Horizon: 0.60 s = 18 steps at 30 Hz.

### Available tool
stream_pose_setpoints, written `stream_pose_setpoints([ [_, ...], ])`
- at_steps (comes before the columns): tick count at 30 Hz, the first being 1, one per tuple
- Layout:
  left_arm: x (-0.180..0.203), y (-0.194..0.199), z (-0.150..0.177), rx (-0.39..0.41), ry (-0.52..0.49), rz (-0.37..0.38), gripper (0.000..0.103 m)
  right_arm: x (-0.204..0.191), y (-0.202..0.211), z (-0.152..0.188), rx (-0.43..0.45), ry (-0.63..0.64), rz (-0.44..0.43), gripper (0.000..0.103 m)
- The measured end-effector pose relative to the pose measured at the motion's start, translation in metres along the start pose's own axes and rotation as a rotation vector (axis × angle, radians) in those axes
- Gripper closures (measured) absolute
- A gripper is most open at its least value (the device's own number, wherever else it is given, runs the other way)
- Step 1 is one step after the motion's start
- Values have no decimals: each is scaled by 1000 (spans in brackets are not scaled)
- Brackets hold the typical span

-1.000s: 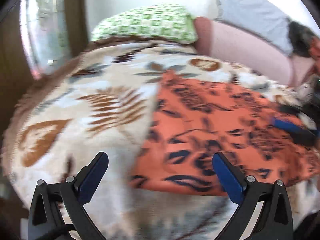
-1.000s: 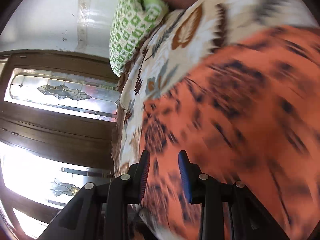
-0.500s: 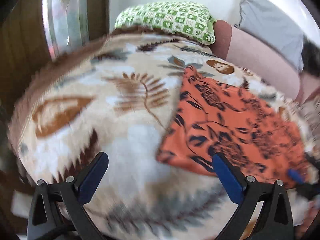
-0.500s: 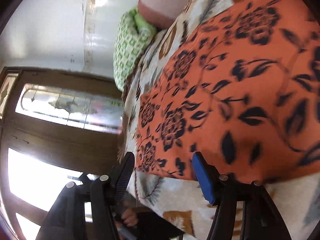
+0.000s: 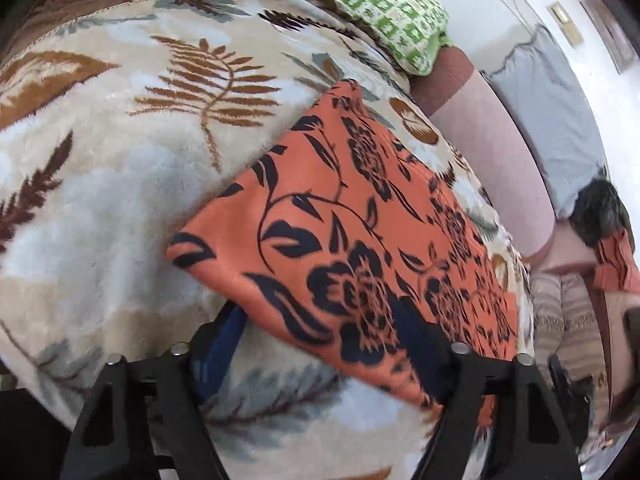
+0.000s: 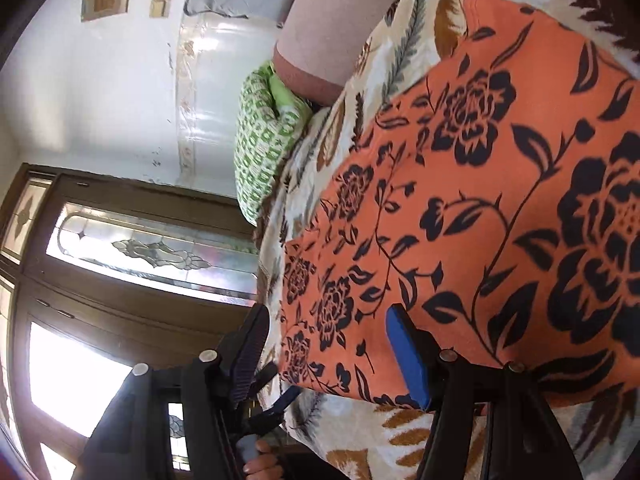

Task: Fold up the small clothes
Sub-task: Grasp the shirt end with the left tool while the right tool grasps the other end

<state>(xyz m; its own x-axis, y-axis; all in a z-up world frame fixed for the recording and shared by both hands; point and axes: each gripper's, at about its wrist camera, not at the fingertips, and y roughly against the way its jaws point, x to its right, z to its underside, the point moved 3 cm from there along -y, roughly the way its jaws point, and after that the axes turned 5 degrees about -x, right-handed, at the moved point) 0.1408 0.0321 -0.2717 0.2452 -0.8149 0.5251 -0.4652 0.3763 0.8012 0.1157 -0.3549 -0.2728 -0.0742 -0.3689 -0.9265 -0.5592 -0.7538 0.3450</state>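
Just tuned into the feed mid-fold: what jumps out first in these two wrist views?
The orange cloth with black flowers dominates both views, spread flat on a leaf-patterned blanket. The left gripper is closing over its near edge, cloth between the fingers, while the right gripper stands open at another edge. A green checked pillow lies at the blanket's far end.

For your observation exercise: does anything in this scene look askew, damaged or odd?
Nothing stands out. The orange floral cloth lies flat and smooth on the leaf-print blanket, untorn, with the green pillow at the bed's far end.
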Motion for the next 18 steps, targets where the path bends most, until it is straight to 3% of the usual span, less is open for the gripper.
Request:
stream_pose_setpoints([
  [3, 4, -3, -6, 71, -10, 15, 30, -1, 4, -4, -3, 5, -11, 39],
  [10, 15, -24, -29, 123, 18, 94, 31, 13, 11, -10, -5, -19, 8, 39],
  [12, 21, -29, -32, 127, -13, 59, 50, 20, 11, -12, 3, -33, 41, 39],
  [13, 23, -32, -33, 116, -31, 38, 69, 23, 12, -13, 14, -41, 42, 41],
  [14, 25, -35, -33, 104, -57, 17, 76, 25, 14, -14, 29, -50, 37, 43],
  [16, 29, -33, -32, 116, -99, 0, 79, 22, 15, -16, 45, -30, 32, 65],
  [18, 34, -28, -31, 130, -119, 2, 82, 12, 14, -16, 51, 18, 30, 68],
])
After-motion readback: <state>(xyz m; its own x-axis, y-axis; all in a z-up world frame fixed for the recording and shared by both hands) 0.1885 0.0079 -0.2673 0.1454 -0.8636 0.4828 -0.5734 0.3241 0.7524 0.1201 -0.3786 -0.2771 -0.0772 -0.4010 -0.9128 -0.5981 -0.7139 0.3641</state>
